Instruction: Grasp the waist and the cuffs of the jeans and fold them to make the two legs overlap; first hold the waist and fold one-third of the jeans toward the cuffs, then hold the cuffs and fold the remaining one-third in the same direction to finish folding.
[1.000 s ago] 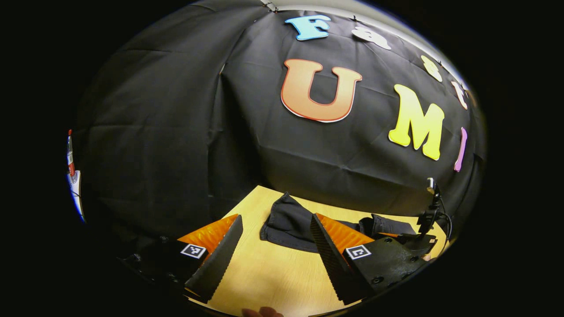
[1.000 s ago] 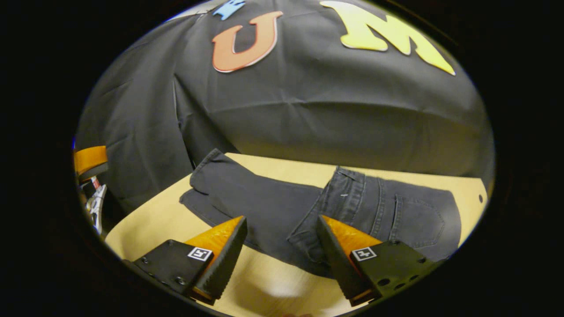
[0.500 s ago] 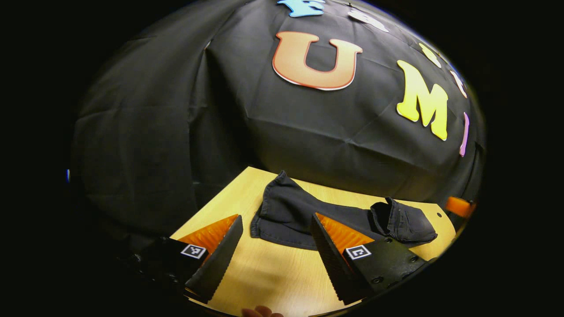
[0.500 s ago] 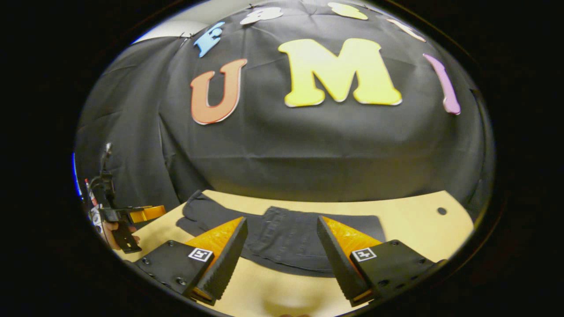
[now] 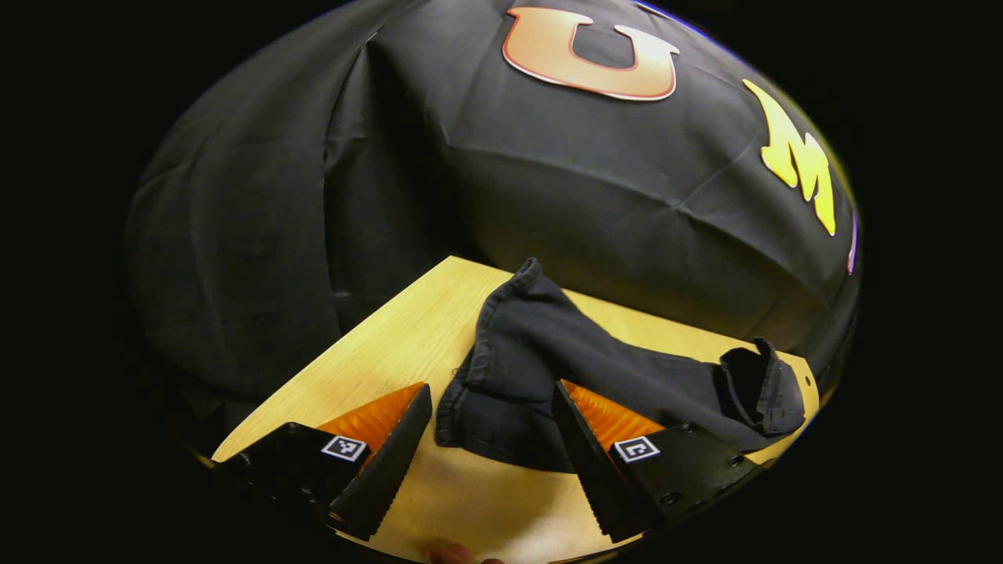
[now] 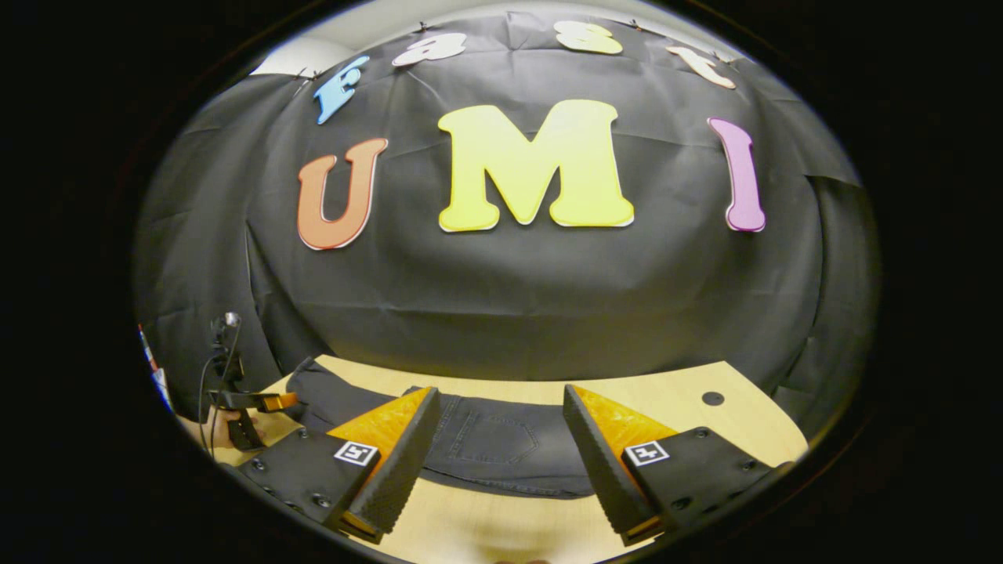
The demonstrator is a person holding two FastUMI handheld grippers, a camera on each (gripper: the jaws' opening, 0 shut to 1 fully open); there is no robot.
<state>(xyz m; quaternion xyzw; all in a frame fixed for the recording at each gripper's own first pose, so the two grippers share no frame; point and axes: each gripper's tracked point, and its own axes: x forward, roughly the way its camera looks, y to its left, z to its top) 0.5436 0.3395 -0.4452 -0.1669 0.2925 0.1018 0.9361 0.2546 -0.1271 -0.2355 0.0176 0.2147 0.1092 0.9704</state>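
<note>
Dark jeans (image 5: 548,352) lie across a light wooden table (image 5: 392,345). In the left gripper view the cuff end (image 5: 478,392) lies right in front of my open left gripper (image 5: 492,385), between its fingers' lines but not pinched. The far end (image 5: 760,384) is folded over on itself. In the right gripper view the folded part with a back pocket (image 6: 494,442) lies just beyond my open right gripper (image 6: 501,389), which holds nothing. The left gripper (image 6: 243,401), held by a hand (image 6: 205,427), is seen at the far left by the cuffs.
The black cloth wall (image 6: 509,298) hangs close behind the table's far edge. A small round hole (image 6: 713,398) marks the tabletop (image 6: 666,395) at the right. Bare wood lies in front of the jeans near both grippers.
The left gripper has dropped and come closer to the cuff end. The right gripper has backed away from the folded waist and tilted up. Both stayed open.
</note>
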